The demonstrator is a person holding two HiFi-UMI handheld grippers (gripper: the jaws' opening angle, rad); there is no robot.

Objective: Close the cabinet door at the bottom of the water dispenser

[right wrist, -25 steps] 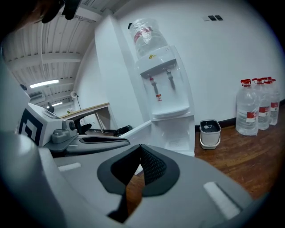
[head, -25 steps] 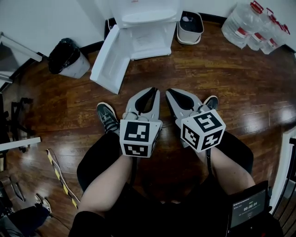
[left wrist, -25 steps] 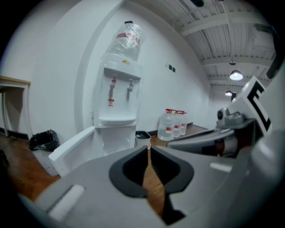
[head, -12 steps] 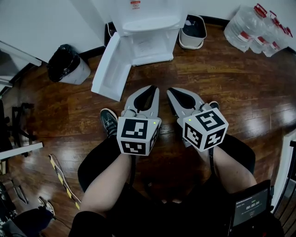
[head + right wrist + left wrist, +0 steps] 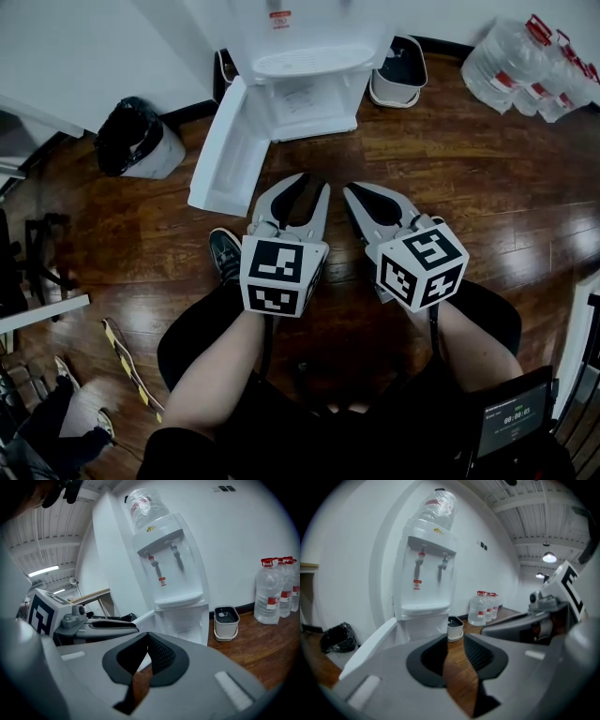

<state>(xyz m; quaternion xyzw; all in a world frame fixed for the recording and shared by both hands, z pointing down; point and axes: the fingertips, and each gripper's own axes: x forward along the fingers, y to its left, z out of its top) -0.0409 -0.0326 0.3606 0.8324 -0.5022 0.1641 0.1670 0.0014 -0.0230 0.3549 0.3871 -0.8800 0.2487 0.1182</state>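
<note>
At the floor's point(image 5: 487, 187) far edge, the water dispenser's point(image 5: 309, 56) cabinet door point(image 5: 230, 150) stands wide open. The left hand-held gripper point(image 5: 314, 183), jaws just opening narrowly, and the closed right hand-held gripper point(image 5: 349, 190) are empty and well apart from the door. A glancing push could slip off.

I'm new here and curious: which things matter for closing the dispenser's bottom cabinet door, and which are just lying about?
For the job: water dispenser, cabinet door standing open.
Lying about: rubbish bin, white bucket, water bottles.
</note>
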